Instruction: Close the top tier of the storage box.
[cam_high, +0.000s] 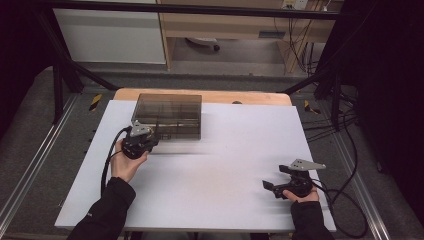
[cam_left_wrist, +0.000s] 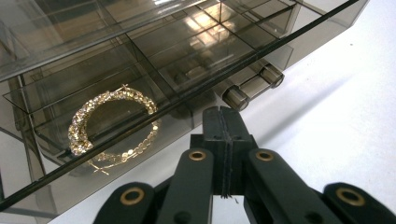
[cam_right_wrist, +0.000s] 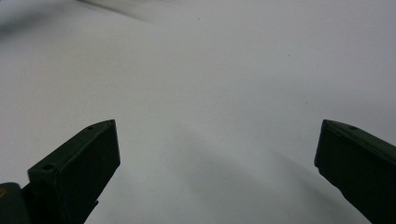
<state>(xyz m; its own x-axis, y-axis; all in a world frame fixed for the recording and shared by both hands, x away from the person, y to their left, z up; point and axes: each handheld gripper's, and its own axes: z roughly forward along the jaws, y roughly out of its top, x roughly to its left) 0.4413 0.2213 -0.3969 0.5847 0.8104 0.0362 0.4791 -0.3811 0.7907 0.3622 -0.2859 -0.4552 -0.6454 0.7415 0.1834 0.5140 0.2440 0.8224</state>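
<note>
A smoky see-through compartment box (cam_high: 170, 115) stands at the back left of the white table top (cam_high: 225, 160). My left gripper (cam_high: 151, 136) is at the box's front left corner. In the left gripper view its jaws (cam_left_wrist: 223, 114) are shut flat together with nothing showing between them, tips just under the lid's dark front edge and beside a small cylindrical latch (cam_left_wrist: 250, 87). Inside one compartment of the box (cam_left_wrist: 187, 42) lies glittering gold hoop jewellery (cam_left_wrist: 81, 128). My right gripper (cam_high: 275, 178) rests near the front right of the table, open, and its jaws (cam_right_wrist: 217, 135) stand wide apart over bare white surface.
The table's wooden back edge (cam_high: 240, 96) shows behind the box. Black frame bars (cam_high: 65, 70) and cables (cam_high: 345, 200) flank the table on both sides. A person's sleeved forearms (cam_high: 107, 210) come in from the front edge.
</note>
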